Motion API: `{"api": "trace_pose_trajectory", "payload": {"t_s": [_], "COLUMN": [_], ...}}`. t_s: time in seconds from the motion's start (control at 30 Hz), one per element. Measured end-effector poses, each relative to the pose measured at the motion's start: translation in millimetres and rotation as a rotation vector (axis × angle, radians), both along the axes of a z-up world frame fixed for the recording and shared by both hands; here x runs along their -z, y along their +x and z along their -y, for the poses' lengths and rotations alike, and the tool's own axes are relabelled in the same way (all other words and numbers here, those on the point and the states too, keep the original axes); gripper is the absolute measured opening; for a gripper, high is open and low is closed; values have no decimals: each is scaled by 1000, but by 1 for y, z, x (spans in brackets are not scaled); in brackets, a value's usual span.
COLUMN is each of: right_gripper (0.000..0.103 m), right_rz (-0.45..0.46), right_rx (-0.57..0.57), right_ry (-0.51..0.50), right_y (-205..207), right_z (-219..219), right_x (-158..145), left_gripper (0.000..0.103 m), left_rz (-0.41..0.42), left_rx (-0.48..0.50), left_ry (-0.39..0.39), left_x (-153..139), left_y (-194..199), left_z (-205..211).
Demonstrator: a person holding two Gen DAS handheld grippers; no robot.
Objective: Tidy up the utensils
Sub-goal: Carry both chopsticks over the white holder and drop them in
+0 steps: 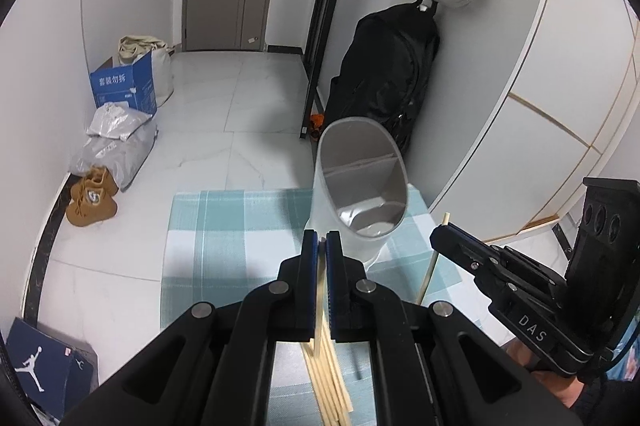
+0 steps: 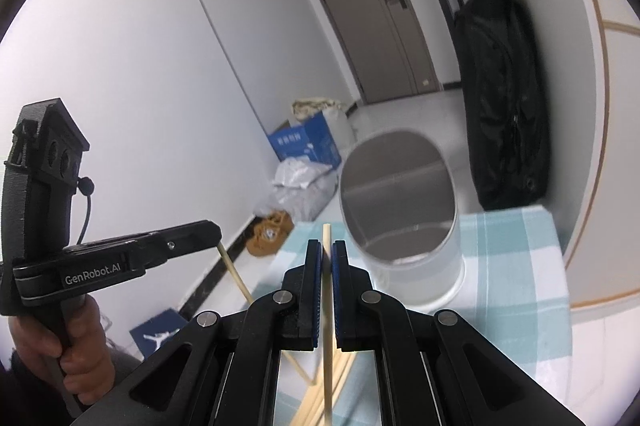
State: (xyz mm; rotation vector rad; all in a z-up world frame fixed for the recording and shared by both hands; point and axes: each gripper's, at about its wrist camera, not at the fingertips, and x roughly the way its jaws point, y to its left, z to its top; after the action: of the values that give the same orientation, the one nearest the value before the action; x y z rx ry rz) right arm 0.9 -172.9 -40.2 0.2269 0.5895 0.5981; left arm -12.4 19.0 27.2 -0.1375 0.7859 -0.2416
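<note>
A grey oval utensil holder (image 1: 362,185) with an inner divider stands on the checked teal cloth (image 1: 224,226); it also shows in the right wrist view (image 2: 400,209). My left gripper (image 1: 321,240) is shut on a wooden chopstick (image 1: 319,302), held just short of the holder. My right gripper (image 2: 327,248) is shut on another chopstick (image 2: 327,306), its tip poking up beside the holder's rim. Several loose chopsticks (image 1: 328,386) lie on the cloth below both grippers. In the right wrist view the left gripper (image 2: 218,232) is at the left with its chopstick (image 2: 236,274).
The cloth-covered table ends near the floor at the left (image 1: 166,266). Tan boots (image 1: 90,195), grey bags (image 1: 116,141) and a blue box (image 1: 124,83) sit on the floor. A black bag (image 1: 384,81) hangs by the wall behind the holder. The right gripper (image 1: 440,232) appears at the right.
</note>
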Motion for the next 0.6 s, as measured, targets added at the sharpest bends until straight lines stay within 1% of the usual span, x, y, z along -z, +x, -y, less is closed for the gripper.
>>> {"api": "trace_pose_trajectory", "payload": {"t_s": [0.13, 0.23, 0.4, 0.5, 0.6], "right_gripper": [4, 4, 4, 4, 4], "right_rz": [56, 108, 194, 229, 254], "right_rx": [6, 22, 61, 81, 99], "right_ry": [6, 8, 31, 30, 38], "right_y": [3, 9, 34, 53, 71], "right_z": [4, 8, 15, 15, 16], "right_x": [-20, -42, -77, -93, -108], "left_gripper": [0, 0, 0, 0, 0], "left_rz": [13, 23, 45, 45, 72], "left_rx": [10, 19, 31, 24, 7], "left_ry": [11, 8, 16, 1, -4], "left_x": [-20, -34, -62, -76, -90], "left_y": [8, 14, 30, 42, 53], "left_z": [6, 11, 19, 20, 19]}}
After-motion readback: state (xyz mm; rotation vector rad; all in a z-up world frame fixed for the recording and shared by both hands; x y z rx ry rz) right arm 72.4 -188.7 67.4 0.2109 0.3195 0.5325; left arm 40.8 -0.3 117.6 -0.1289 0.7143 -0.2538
